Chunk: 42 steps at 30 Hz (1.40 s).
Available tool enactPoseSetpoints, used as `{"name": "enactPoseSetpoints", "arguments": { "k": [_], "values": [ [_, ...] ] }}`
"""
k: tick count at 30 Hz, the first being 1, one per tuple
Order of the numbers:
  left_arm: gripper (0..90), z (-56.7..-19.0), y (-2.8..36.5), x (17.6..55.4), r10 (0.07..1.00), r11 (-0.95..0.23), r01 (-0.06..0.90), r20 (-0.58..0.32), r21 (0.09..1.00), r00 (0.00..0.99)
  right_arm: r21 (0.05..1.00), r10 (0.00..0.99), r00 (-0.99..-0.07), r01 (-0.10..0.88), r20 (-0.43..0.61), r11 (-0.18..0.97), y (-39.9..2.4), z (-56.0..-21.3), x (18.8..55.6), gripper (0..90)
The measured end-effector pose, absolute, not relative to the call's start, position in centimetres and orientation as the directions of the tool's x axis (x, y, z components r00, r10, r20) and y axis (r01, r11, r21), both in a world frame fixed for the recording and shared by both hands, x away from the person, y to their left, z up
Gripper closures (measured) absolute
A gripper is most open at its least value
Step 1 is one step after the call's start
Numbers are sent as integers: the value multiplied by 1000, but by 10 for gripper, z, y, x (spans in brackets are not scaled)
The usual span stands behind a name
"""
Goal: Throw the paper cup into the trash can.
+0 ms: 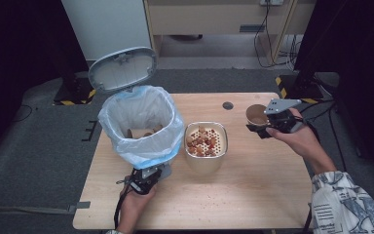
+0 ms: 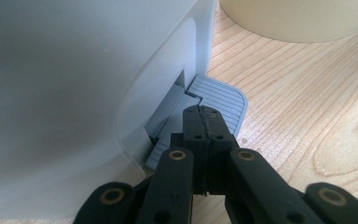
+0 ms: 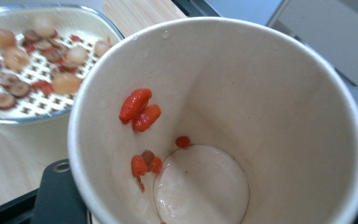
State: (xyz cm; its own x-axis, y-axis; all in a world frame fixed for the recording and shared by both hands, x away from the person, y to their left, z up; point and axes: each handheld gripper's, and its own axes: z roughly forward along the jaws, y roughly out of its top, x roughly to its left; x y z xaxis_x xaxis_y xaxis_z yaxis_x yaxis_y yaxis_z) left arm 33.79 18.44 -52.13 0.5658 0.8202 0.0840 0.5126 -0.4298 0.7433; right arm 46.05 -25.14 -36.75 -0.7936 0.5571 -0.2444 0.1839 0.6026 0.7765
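A white pedal bin (image 1: 141, 124) lined with a pale blue bag stands at the table's left, its grey lid (image 1: 121, 68) raised. My left gripper (image 1: 157, 172) is shut, and its closed tips (image 2: 200, 114) rest on the bin's grey ribbed pedal (image 2: 221, 98). At the right, my right gripper (image 1: 262, 125) is shut on a brown paper cup (image 1: 256, 116) held above the table and tipped on its side. In the right gripper view the cup (image 3: 242, 93) is almost empty, with a few red berry bits (image 3: 140, 109) stuck to its inner wall.
A cream container with a perforated strainer insert (image 1: 205, 141) stands mid-table beside the bin, holding several brown and red food pieces (image 3: 28, 60). Some brown scraps lie inside the bin bag (image 1: 143, 132). A dark round hole (image 1: 228, 105) marks the table's far edge.
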Motion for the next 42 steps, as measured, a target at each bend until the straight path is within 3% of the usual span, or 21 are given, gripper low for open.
{"name": "enactPoseSetpoints", "arguments": {
  "k": [18, 42],
  "values": [
    [890, -521, 184, 338, 820, -430, 512, 85, 744, 565, 808, 571, -818, 286, -75, 515, -240, -352, 464, 302],
    [890, -522, 184, 337, 829, -418, 517, 81, 747, 554, 832, 536, -844, 273, -35, 484, -180, -309, 462, 302]
  ]
}}
